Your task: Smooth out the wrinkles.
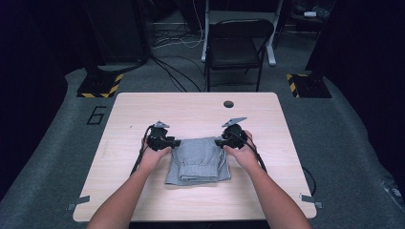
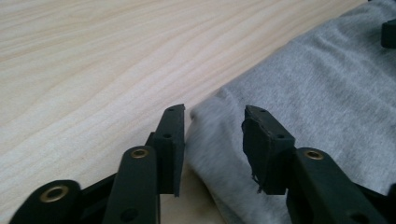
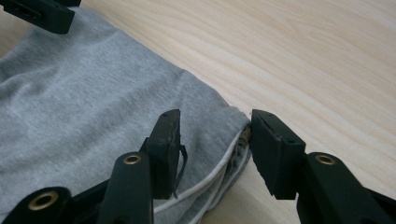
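Folded grey garment [image 1: 199, 160] flat on table [image 1: 143, 109]; left gripper [image 2: 212, 140] and right gripper [image 3: 215, 149] spread, each straddling far corner, not pinching.

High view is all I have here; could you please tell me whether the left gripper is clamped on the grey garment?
Observer: No, the left gripper stands open; a corner of the folded grey garment lies between its jaws, unpinched.
Operator: Thank you. And the right gripper?
Observer: The right gripper is open too, straddling the garment's other far corner.
Operator: Is anything loose at that corner?
Observer: Yes, a white drawstring runs out from between the folded layers there.
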Available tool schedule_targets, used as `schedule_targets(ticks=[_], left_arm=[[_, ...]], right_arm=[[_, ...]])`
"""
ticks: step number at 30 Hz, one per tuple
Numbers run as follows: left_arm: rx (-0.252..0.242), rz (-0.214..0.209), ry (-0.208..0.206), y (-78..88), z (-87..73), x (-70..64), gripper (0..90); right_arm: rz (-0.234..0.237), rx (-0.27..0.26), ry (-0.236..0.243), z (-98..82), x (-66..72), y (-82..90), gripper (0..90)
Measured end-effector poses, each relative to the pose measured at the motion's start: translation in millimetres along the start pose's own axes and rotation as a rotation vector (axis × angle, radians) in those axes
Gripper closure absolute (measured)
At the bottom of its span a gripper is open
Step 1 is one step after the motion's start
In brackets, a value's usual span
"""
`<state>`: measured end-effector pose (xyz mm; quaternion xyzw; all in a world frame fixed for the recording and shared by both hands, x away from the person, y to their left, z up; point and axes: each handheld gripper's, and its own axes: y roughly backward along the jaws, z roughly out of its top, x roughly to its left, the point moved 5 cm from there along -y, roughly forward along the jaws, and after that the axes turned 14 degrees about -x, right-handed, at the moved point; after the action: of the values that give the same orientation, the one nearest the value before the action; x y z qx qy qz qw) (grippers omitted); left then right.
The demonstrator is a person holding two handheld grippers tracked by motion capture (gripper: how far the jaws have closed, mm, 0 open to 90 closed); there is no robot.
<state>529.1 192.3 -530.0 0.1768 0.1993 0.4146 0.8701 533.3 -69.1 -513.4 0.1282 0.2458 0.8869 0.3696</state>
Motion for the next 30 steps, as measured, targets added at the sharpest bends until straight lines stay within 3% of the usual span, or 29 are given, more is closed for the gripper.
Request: schedule_targets(ticks=[3,8,11,16,22,25,26,30], left_arm=[[-0.001,0.005,-0.010,3.7,1.6,1.8,53.6],[-0.013,0.012,0.008,8.9,3.7,0.5,49.6],[-0.013,0.009,-0.011,12.8,5.2,-1.1,48.1],[-0.020,-0.004,-0.034,20.8,8.5,-5.0,47.4],[-0.029,-0.020,-0.033,34.0,12.4,-11.0,45.6],[-0.026,-0.031,-0.033,42.1,12.7,-13.6,44.1],[-0.023,-0.032,-0.025,44.9,12.5,-15.3,43.6],[-0.014,-0.045,-0.063,58.1,13.6,-21.8,42.6]], right_arm=[[0.002,-0.017,0.012,1.7,-0.5,3.2,51.2],[0.009,-0.035,0.021,5.4,3.9,8.7,49.7],[0.019,-0.041,0.020,7.1,7.8,13.2,49.6],[0.027,-0.060,0.021,9.6,12.9,20.7,49.2],[0.030,-0.081,0.026,11.6,16.3,33.8,47.7],[0.039,-0.064,0.015,10.8,19.9,41.9,46.2],[0.044,-0.067,0.032,10.6,20.7,44.3,45.8],[0.057,-0.064,0.033,7.9,28.7,56.2,45.3]])
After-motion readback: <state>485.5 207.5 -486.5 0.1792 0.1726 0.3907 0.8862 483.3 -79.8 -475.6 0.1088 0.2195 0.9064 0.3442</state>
